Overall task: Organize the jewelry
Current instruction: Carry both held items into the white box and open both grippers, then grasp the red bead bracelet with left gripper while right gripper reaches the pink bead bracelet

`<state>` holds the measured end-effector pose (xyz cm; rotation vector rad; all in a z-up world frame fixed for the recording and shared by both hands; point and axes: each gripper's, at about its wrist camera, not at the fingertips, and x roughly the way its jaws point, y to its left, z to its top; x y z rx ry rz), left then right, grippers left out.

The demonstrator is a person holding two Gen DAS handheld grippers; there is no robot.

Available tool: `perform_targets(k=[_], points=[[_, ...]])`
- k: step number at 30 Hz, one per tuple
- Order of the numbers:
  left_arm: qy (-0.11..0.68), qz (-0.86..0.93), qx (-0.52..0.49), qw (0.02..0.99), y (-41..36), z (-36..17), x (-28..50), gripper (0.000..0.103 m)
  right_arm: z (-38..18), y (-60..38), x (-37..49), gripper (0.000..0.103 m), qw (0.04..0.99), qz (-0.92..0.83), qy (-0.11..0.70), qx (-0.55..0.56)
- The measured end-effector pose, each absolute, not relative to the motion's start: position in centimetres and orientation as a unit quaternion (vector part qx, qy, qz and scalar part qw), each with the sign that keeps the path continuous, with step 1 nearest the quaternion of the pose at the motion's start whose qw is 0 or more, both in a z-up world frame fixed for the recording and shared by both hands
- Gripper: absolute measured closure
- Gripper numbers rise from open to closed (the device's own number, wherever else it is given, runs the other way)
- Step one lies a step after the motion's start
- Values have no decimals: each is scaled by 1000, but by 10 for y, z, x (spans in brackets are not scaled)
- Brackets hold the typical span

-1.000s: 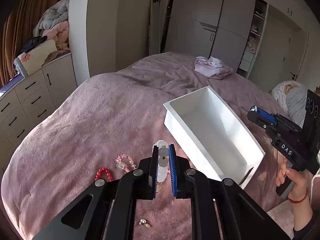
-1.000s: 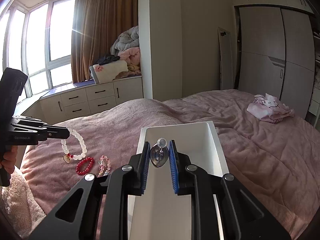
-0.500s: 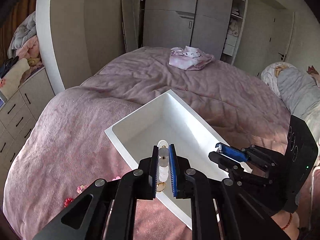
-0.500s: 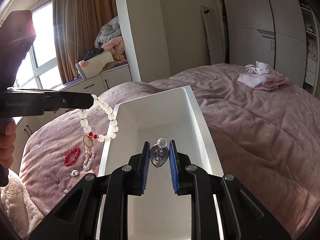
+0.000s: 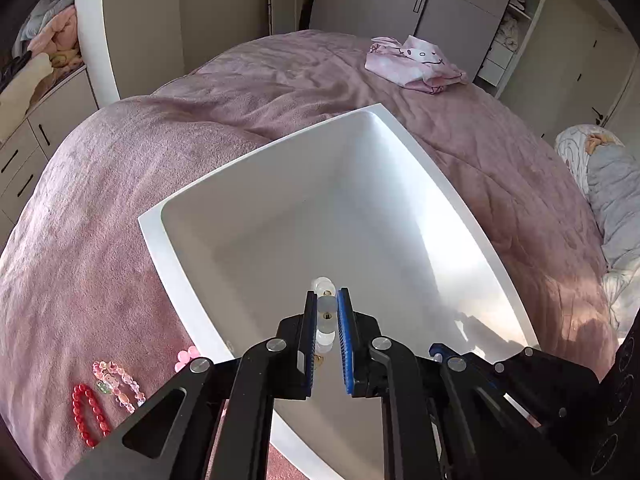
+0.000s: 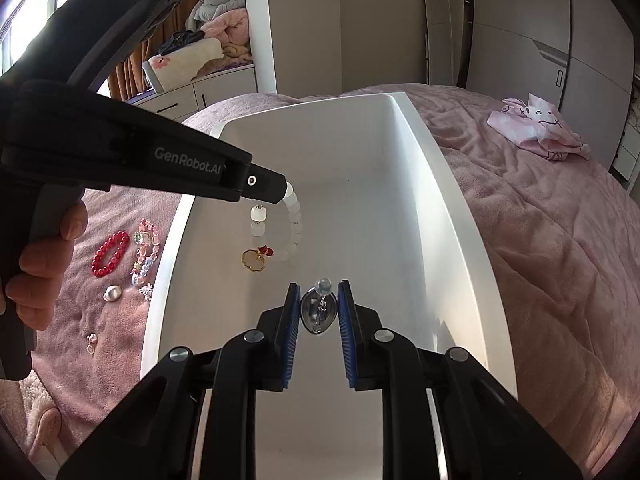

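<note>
**2 pieces held over the white bin**

The left hand-held gripper (image 5: pixel 325 312) is clenched on a white bead bracelet (image 6: pixel 294 220), which hangs over the inside of the white bin (image 6: pixel 432 168) on the bed (image 6: pixel 540 240). From the right wrist view, the bracelet's loop dangles from the gripper tips, with a gold charm (image 6: pixel 253 260) and small red beads at its low end.

The right hand-held gripper (image 6: pixel 319 312) grasps a silver pendant (image 6: pixel 318 314) with a clear bead on top, also above the bin floor. The bin holds nothing else that shows.

On the pink cover left of the bin lie a red bracelet (image 6: pixel 111 253), a pastel bracelet (image 6: pixel 145 258), a pearl piece (image 6: pixel 112 293) and a small earring (image 6: pixel 91 340). A hand (image 6: pixel 44 268) grips the left tool's handle. A folded pink cloth (image 6: pixel 540 128) sits well apart, farther up the bed.
</note>
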<state>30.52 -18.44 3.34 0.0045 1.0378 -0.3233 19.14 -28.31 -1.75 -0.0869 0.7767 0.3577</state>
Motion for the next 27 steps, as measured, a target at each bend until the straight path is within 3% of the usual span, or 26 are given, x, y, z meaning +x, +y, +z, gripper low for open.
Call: perform_targets(k=[5,6,7,8,9,12,14,24,27], points=[[491,-154,6,857,-189,26,314,87,-21,-280,191,81,911,164,374,-54],[491,-154,9,858,-190,26,315,87,-21,-282,193,79,912,164,373,-52],[489,-154,12,858,-191,25,316,87,-21,-283,193,70,913,164,372,-49],[487,-152,14,860,-191,26,316,84,-20,-286,194,58,914,162,369,-45],[484,-150,16,862,-191,27,316,77,-20,-287,194,55,915,163,366,-42],[473,-145,24,868,-189,31,316,69,-17,-288,192,53,918,162,360,-42],[466,-142,27,873,-186,36,314,61,-13,-288,190,46,920,170,351,-38],[397,-140,21,907,-146,81,275,34,5,-276,168,45,934,184,305,-40],[373,-134,23,918,-126,97,254,31,11,-271,157,45,940,180,286,-46]])
